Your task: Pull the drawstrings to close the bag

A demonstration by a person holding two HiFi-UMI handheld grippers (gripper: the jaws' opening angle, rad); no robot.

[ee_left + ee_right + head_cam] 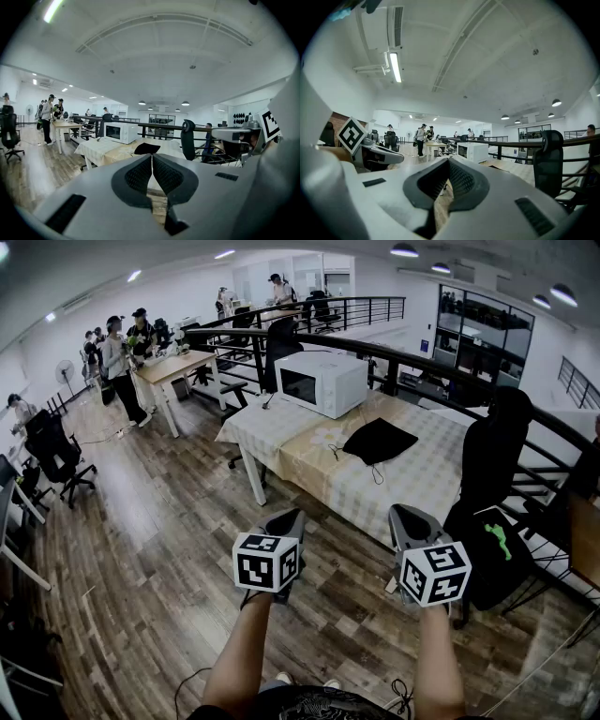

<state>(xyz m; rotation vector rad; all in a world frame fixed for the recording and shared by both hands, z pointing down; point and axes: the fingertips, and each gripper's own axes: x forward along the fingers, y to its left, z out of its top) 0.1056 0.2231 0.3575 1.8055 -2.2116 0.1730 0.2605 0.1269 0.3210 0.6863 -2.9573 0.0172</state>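
While left gripper (291, 515) and right gripper (405, 513) sit closed, empty, drawstrings (377, 472) on the bag (379, 440) barely show

a white microwave (322, 382) sits at the far end of the worktop (422, 486), which has a checked cloth on it. a tall black chair (494, 451) stands just beside the worktop on the right. a dark railing (441, 370) runs behind. some people (120, 362) stand by a wooden table (178, 367) across the brown wood floor (141, 540).
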